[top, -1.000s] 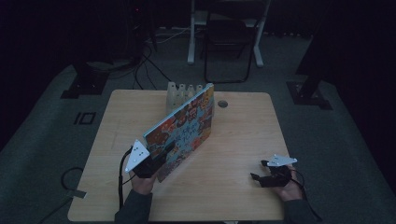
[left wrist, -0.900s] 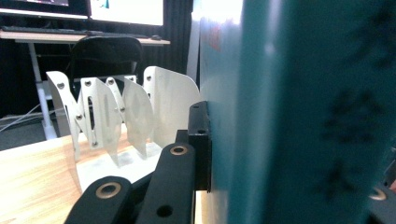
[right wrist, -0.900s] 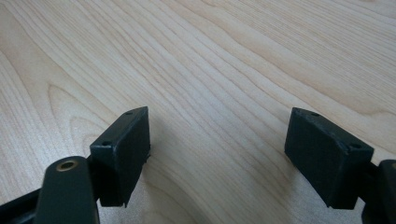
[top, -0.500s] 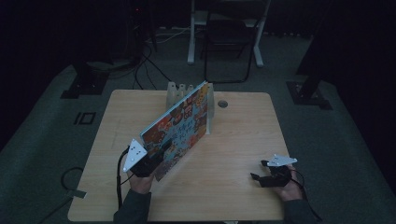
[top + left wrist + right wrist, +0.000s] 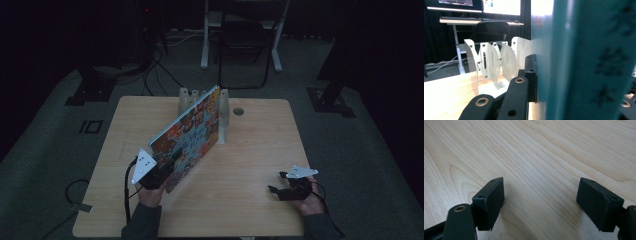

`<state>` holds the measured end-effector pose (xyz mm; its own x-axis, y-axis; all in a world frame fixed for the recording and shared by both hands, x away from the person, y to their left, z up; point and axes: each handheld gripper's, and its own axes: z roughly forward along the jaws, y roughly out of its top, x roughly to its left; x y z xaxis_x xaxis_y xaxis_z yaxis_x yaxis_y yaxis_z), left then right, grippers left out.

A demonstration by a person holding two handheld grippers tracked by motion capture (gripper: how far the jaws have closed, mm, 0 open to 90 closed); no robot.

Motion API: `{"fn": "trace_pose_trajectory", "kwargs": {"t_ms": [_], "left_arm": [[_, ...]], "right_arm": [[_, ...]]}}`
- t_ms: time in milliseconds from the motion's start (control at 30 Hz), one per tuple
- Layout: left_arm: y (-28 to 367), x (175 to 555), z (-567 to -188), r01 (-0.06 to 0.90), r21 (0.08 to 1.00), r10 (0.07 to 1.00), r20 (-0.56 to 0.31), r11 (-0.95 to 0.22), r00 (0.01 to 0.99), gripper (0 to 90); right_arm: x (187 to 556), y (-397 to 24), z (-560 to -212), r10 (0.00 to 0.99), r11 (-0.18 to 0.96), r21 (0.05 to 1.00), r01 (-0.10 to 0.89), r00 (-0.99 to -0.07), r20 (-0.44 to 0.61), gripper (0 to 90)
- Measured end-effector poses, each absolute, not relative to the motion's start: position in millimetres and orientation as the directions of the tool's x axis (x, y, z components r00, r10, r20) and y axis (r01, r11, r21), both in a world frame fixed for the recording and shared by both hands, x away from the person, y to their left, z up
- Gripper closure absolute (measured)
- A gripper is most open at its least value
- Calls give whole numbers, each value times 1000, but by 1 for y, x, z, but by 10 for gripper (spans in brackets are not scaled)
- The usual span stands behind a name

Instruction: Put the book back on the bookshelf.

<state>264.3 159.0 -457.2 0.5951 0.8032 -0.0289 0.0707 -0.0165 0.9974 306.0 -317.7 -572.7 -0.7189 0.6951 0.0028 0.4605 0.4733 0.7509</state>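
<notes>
A large book [image 5: 190, 135] with a bright picture cover stands tilted on its lower edge on the wooden table [image 5: 260, 145]. Its far end lies among the plates of a white slotted rack [image 5: 225, 117]. My left gripper [image 5: 166, 174] is shut on the book's near end. In the left gripper view the teal book [image 5: 586, 62] sits between the jaws of the left gripper [image 5: 574, 82], and the rack [image 5: 489, 60] stands just behind. My right gripper [image 5: 280, 186] rests at the table's front right. In the right gripper view, the right gripper [image 5: 540, 200] is open over bare wood.
A round cable hole [image 5: 238, 111] lies right of the rack. Behind the table stand a dark chair [image 5: 245, 45] and white desk legs [image 5: 205, 35], with cables on the floor [image 5: 155, 65]. Monitors [image 5: 499, 6] glow on the far desk.
The book has tipped a little more upright against the rack. Neither hand has shifted.
</notes>
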Motion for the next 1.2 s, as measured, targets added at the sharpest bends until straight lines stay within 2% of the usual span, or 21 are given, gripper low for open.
{"fn": "trace_pose_trajectory", "kwargs": {"t_ms": [1200], "left_arm": [[167, 266, -457, 65, 998, 871, -34, 3, 490, 811]], "right_arm": [[306, -318, -573, 694, 474, 751, 460, -720, 3, 216]]}}
